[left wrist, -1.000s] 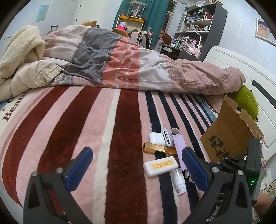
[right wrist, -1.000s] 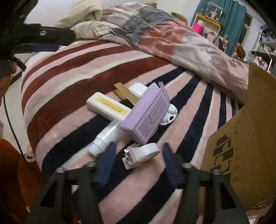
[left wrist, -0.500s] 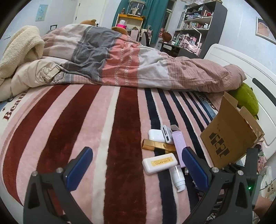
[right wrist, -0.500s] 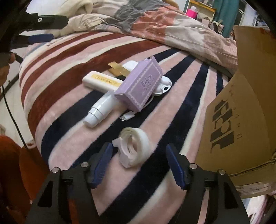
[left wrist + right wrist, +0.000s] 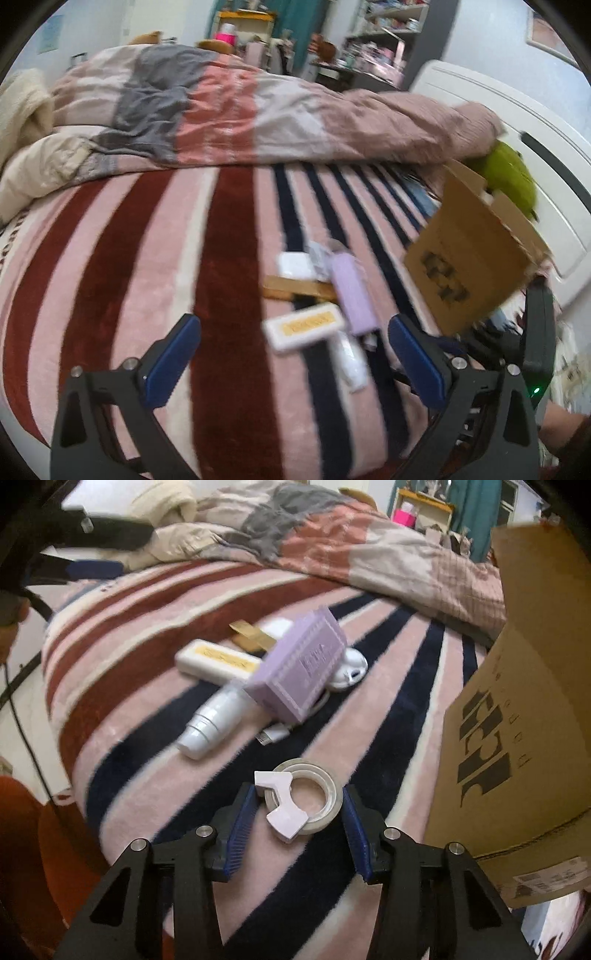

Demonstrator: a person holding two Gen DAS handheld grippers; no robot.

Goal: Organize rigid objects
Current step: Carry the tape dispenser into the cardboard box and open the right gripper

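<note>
Right wrist view shows your right gripper closest to you, its blue pads pressed on both sides of the tape roll, so the fingers are clamped on it. The roll lies flat between them, above the striped blanket. A little farther you see the white tube and a small white plug. Behind these the purple box is tilted, leaning on the other things. The white case with the yellow label is just to its left, and the gold bar is behind that. On your right side stands the cardboard box, close to the gripper.

Left wrist view is blurred. Your left gripper has the fingers wide apart and nothing is between them. Ahead lies the same small pile. Far behind it is the folded duvet.
</note>
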